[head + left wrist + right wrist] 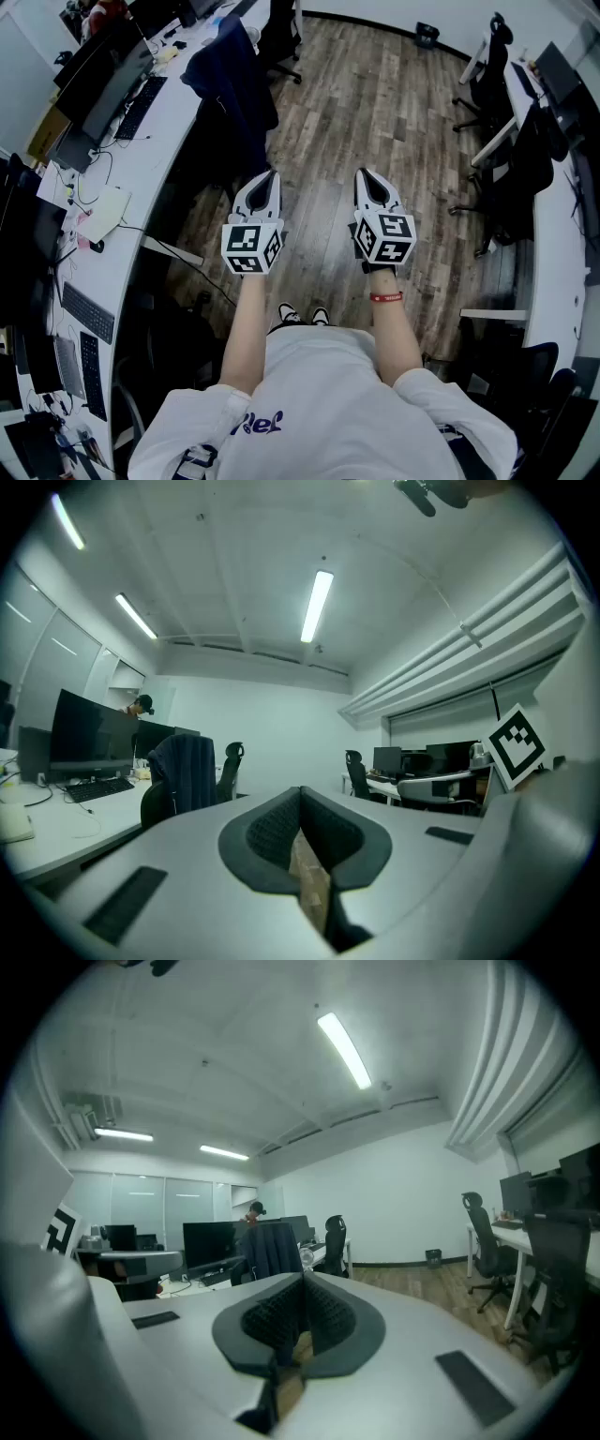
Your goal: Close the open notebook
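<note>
Both tools are held out level over the wood floor [375, 103] in the middle of the head view, side by side and apart. The left gripper [270, 175] has its jaws closed tip to tip with nothing between them. Its own view shows the two dark ribbed pads [272, 832] meeting at the top, with only floor seen through the slit below. The right gripper [366, 174] is closed the same way and also empty, its pads [328, 1314] joined at the tip. A red wristband [385, 297] sits on the arm behind it.

No view shows a notebook for certain. The closest match is a pale flat thing [108, 211] on the long white desk [169, 112], at the left edge of the head view. It is white and roughly rectangular, lies flat with cables beside it, and is well apart from both tools. It is too small to show pages, a spine or a cover, so whether it lies open cannot be told.

Further up that desk stand a keyboard [141, 108] and dark monitors [98, 80]. A dark jacket [230, 66] hangs over a chair at upper centre. Black office chairs [492, 75] stand at upper right.
</note>
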Motion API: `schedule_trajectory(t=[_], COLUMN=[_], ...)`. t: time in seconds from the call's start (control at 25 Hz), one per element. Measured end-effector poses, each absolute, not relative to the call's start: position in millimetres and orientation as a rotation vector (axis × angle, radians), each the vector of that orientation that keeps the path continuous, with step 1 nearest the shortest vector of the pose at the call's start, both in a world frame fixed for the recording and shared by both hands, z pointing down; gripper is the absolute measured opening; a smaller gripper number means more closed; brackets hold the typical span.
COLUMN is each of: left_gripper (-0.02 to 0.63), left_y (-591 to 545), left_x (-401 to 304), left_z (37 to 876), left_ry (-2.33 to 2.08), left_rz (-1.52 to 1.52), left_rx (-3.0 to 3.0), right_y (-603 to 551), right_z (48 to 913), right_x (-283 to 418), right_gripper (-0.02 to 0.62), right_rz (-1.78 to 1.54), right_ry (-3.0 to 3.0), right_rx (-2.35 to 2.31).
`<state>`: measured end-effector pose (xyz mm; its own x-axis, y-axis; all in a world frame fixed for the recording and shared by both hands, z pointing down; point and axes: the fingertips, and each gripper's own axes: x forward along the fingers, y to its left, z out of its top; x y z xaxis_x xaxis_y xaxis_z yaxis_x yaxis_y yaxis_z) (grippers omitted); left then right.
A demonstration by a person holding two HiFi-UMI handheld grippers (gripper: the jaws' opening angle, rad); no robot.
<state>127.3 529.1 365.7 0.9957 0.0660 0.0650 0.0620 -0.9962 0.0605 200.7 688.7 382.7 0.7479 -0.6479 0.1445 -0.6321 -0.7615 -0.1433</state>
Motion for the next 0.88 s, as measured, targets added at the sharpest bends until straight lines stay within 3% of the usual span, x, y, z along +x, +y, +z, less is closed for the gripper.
schedule_trajectory(t=[0.28,0.88], left_gripper=[0.020,0.020], left_y=[521.9,396.2], left_x=[117.9,155.7], left_z=[378.4,381.6], left_ry=[0.041,-0.087], left_rz=[0.144,0.125], left_rx=[3.076,3.054], right_y=[678.7,518.7], right_z=[394.3,388.6], right_x=[194.5,224.1], right_gripper=[0.015,0.014], right_rz=[-0.328,-0.354], right_ry=[1.085,1.303], right_rx=[-2.781,-2.719])
